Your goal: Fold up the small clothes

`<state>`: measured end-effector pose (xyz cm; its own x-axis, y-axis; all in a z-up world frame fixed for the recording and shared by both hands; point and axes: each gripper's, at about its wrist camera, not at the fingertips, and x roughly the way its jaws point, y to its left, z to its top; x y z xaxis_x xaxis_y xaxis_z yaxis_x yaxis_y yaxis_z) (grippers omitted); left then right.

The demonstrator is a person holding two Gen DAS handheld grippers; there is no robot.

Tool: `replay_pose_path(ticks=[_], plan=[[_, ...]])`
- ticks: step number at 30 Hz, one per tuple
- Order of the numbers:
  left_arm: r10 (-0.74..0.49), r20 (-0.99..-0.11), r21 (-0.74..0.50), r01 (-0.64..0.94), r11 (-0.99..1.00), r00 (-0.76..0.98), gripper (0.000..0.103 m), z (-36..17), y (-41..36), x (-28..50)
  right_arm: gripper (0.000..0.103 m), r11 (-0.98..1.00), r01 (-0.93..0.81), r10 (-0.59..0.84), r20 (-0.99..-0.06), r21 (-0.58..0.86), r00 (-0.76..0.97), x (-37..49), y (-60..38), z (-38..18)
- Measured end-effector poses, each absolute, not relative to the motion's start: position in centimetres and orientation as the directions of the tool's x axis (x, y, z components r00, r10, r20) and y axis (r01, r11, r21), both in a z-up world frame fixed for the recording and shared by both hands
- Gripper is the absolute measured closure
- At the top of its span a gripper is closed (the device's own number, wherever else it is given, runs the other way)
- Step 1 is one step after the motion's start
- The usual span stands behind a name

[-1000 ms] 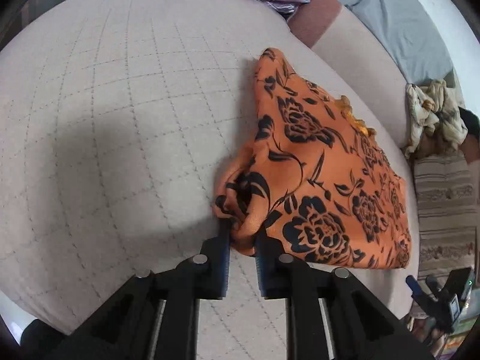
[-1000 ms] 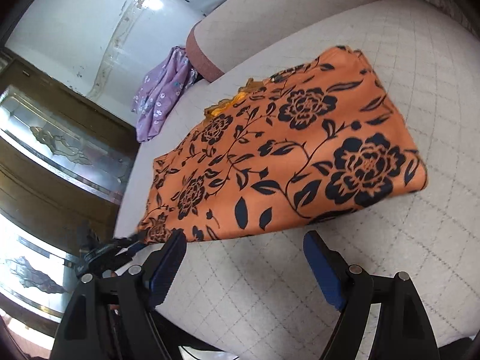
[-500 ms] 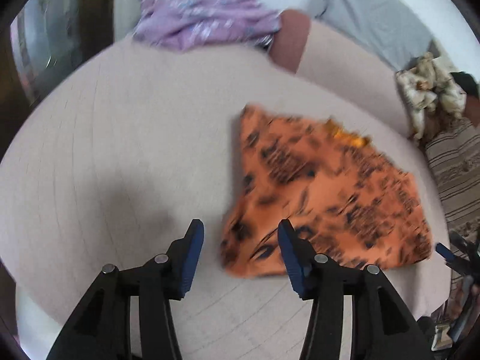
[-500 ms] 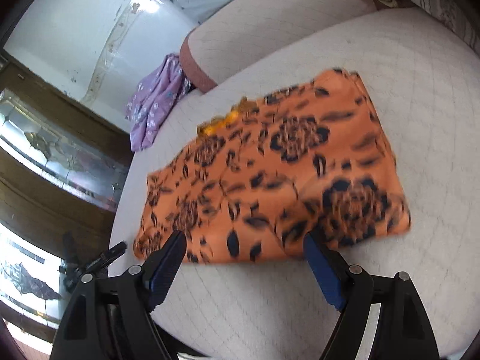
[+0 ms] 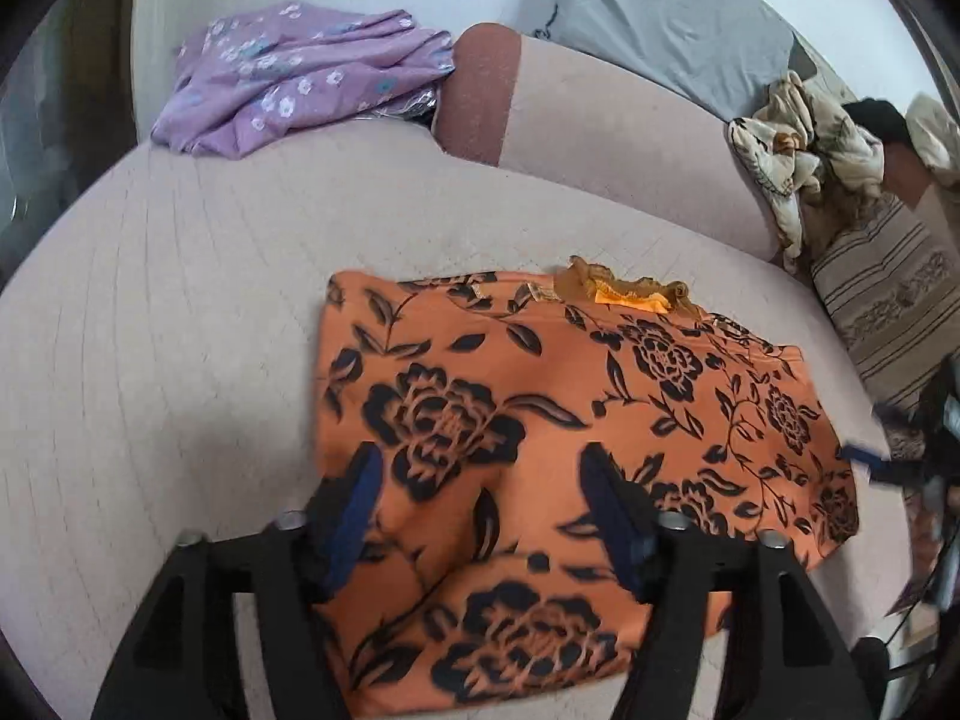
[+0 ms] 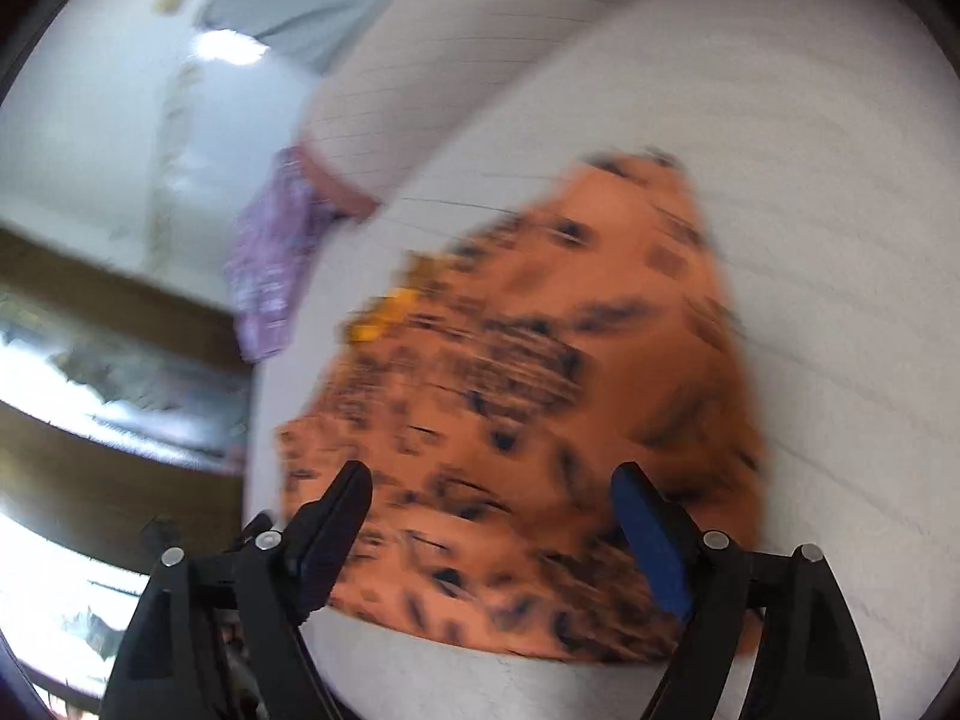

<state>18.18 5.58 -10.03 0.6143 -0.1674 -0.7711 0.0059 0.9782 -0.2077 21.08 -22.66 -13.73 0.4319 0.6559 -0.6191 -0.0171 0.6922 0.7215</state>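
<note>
While both grippers, left and right, hung wide open, empty, the folded orange garment seemingly awaited regrasping.

Left gripper and right gripper — both with jaws spread wide, nothing between them.

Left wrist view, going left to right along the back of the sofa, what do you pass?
Purple floral garment → brown sofa arm end → grey pillow → crumpled cream printed cloth.
</note>
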Motion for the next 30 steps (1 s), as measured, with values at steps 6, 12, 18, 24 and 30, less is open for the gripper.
replay_pose_path(ticks=[6, 12, 18, 24, 30], plan=[[-0.048, -0.858, -0.052, 0.007, 0.999, 0.512, 0.029, -13.2, 3.7, 19.9, 0.021, 0.679, 0.15, 0.591, -0.657, 0.718, 0.469, 29.0, -25.8, -18.8], [-0.069, -0.815, -0.099, -0.02, 0.995, 0.575, 0.023, -12.4, 4.2, 17.9, 0.018, 0.652, 0.075, 0.581, -0.56, 0.755, 0.59, 23.1, -25.6, -13.8], [-0.007, -0.848, -0.013, -0.007, 1.0, 0.53, 0.022, -13.2, 3.4, 17.8, 0.022, 0.73, 0.128, 0.546, -0.686, 0.671, 0.481, 17.0, -23.7, -17.7], [-0.071, -0.79, -0.116, -0.035, 0.993, 0.609, 0.012, -10.8, 4.3, 14.7, 0.013, 0.728, 0.043, 0.544, -0.614, 0.684, 0.572, 12.7, -23.0, -14.0], [0.03, -0.835, 0.022, -0.021, 1.0, 0.549, 0.012, -13.2, 4.0, 14.8, 0.015, 0.687, 0.159, 0.526, -0.637, 0.709, 0.564, 10.7, -24.7, -16.1]])
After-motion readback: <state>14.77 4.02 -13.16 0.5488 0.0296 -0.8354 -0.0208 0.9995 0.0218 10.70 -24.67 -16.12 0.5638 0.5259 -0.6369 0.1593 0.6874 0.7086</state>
